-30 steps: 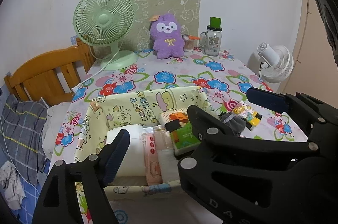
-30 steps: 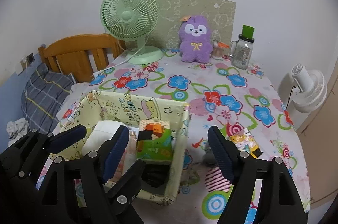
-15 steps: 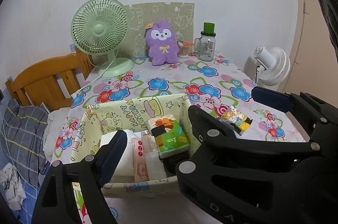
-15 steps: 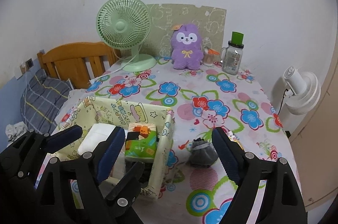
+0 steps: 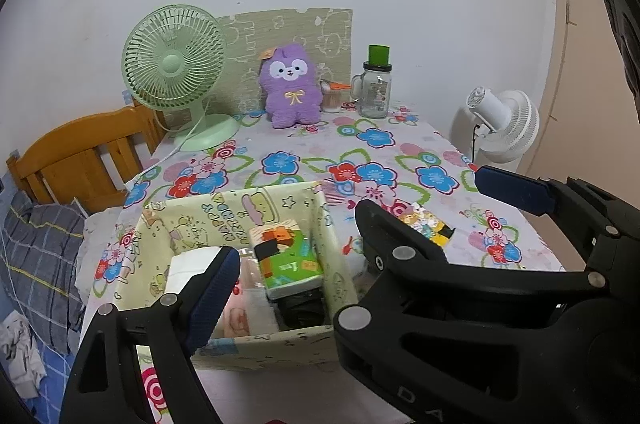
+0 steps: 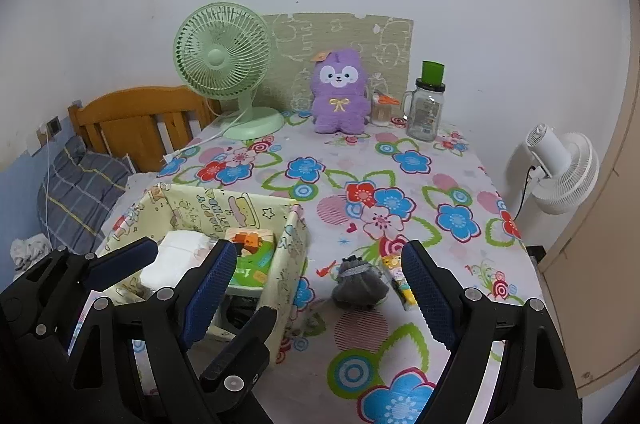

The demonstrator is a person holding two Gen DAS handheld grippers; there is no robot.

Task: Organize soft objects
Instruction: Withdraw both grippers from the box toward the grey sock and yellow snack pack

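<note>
You have pulled both grippers back and up, so more of the surface (image 6: 460,179) shows. The left gripper (image 5: 356,224) and right gripper (image 6: 316,288) just opened wider and grip nothing. The grey sock (image 6: 358,284) lies beside the box (image 6: 288,264), waiting.

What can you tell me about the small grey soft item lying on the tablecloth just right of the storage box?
The grey pouch looks like soft knitted or felted fabric, dark grey with a lighter ribbed band below a gathered, pinched top. It sits slumped on the floral tablecloth, apart from the yellow fabric box on its left, with a colourful cartoon packet lying against its right side. It lies between the fingers of the open right gripper; neither pad touches it.
</note>
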